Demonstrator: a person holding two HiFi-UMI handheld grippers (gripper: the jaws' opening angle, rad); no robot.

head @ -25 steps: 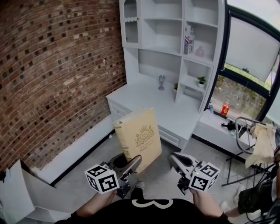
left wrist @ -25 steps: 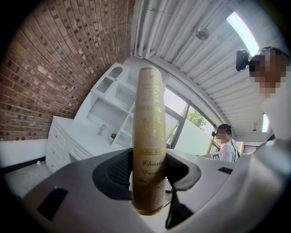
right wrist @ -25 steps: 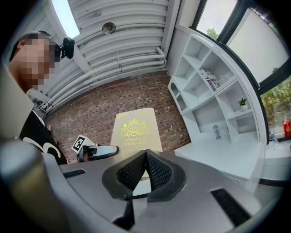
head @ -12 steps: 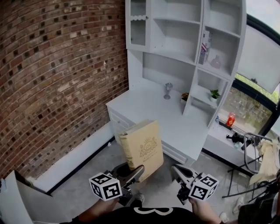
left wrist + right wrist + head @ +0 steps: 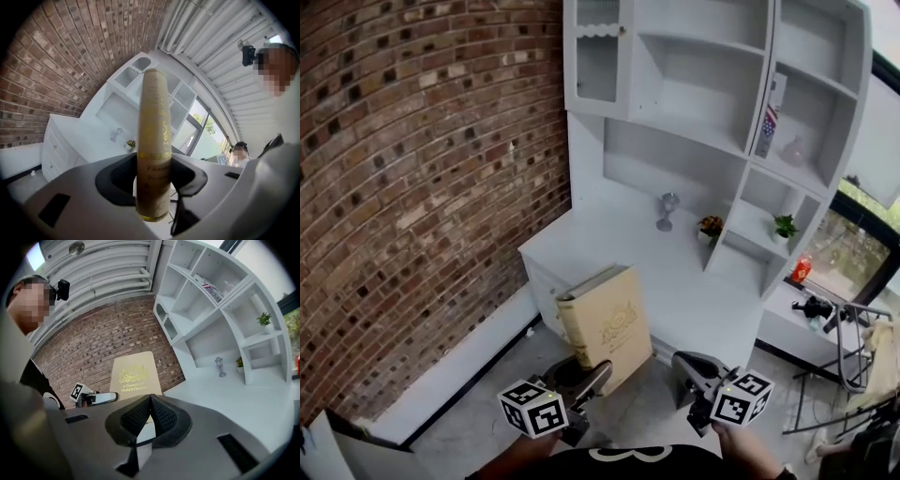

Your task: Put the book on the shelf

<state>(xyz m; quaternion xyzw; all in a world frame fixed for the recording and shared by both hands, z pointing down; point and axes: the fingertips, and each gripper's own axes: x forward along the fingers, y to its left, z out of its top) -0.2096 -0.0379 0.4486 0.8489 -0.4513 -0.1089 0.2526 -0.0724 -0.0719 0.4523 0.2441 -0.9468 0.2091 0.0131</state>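
Book: a thick cream hardback (image 5: 605,323) with gilt print, stood on end, held low by its bottom corner, out in front of the person and just short of the desk's front edge.
Left gripper: the left gripper (image 5: 592,372) is clamped across the book's thickness near the foot of the spine; its own view shows the spine rising straight up between the pads.
Right gripper: the right gripper (image 5: 686,364) is beside the book on its cover side, apart from it, pads pressed together with nothing in them.
Bearing: the white shelf unit (image 5: 806,187) stands ahead of and above the book, at the far side of the desk top (image 5: 609,262). I'd say the coming move is a lift up and forward over that desk.
Long axis: vertical, which already suits sliding it upright into a compartment.
Nearer hand: the left, since it alone carries the book.
Open room: the wide middle compartment (image 5: 698,84) and the long niche under it (image 5: 675,164) look bare.
Things to skirt: a small goblet (image 5: 667,212) and a potted plant (image 5: 710,226) stand on the desk towards the right; a tall box (image 5: 766,117) occupies the right-hand upper bay.
Edges: the brick wall (image 5: 412,187) hugs the unit's left side, so there is little slack that way. The shelf boards and upright dividers look like the likeliest snags for the book's top corner.
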